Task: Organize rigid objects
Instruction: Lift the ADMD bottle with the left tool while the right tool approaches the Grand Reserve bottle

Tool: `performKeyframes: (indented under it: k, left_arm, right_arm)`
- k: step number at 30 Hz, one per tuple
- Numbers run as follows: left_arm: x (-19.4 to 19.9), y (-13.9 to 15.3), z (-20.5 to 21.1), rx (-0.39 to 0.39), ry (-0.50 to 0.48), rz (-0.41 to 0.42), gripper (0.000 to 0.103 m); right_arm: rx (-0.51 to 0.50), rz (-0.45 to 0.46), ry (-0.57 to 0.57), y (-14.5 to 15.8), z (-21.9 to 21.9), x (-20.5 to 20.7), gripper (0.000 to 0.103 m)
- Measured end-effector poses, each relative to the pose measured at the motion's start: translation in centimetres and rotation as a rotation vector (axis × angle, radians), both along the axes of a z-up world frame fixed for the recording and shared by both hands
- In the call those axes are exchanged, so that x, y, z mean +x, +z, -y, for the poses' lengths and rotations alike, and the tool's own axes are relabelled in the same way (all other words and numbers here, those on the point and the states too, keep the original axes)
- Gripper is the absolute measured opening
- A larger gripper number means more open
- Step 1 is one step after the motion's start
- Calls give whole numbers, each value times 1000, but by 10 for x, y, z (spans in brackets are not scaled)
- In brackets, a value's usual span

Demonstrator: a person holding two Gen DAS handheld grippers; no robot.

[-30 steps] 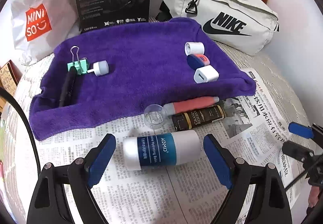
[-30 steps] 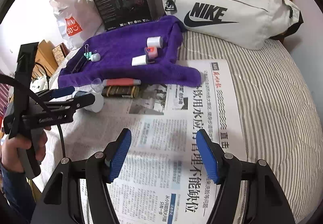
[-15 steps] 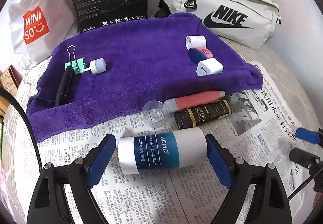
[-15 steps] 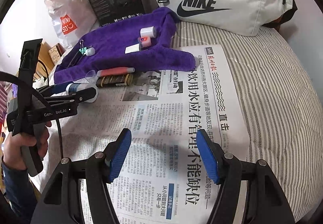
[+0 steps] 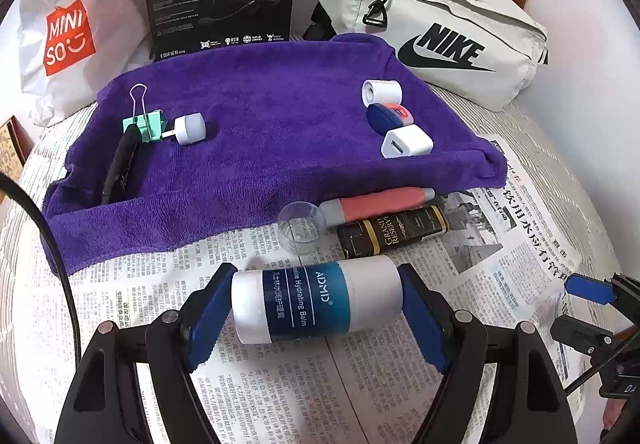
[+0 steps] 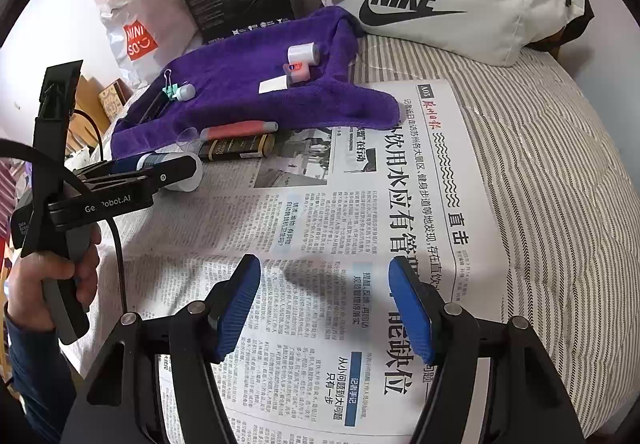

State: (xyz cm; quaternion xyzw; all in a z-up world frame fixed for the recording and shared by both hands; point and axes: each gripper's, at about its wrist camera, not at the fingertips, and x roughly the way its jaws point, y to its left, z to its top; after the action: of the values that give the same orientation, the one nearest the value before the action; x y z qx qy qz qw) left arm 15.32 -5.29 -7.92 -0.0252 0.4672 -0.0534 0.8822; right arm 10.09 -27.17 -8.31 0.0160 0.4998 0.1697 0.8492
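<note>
On the near left of the newspaper, the left gripper has just been closing its fingers on the balm bottle, and both blue pads now press on its ends. The bottle lies on its side across the gap: a stubby cylinder, white at either end, with a blue and teal band round the middle carrying white lettering that reads "Hydrating Balm". In the right wrist view the same bottle shows only partly behind the black finger, and a hand grips the tool's handle.

Just beyond the bottle lie a clear round cap, a coral tube and a dark bottle with gold lettering, all at the near edge of the purple towel. On the towel, from left to right, are a black pen, a green binder clip, a small white cylinder, a white roll, a blue and coral piece and a white charger block.

To the right, the right gripper hangs over bare newsprint with its fingers parted about halfway and nothing between them.
</note>
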Motion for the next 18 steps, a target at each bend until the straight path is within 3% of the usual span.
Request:
performKeyframes:
  k: [8, 18]
  left_arm:
    - [-5, 4, -12, 32, 13, 11, 79]
    - [-20, 1, -63, 77, 90, 0, 79]
  right_arm:
    - [-21, 11, 27, 3, -15, 5, 66]
    - [-21, 53, 118, 9, -61, 21, 66]
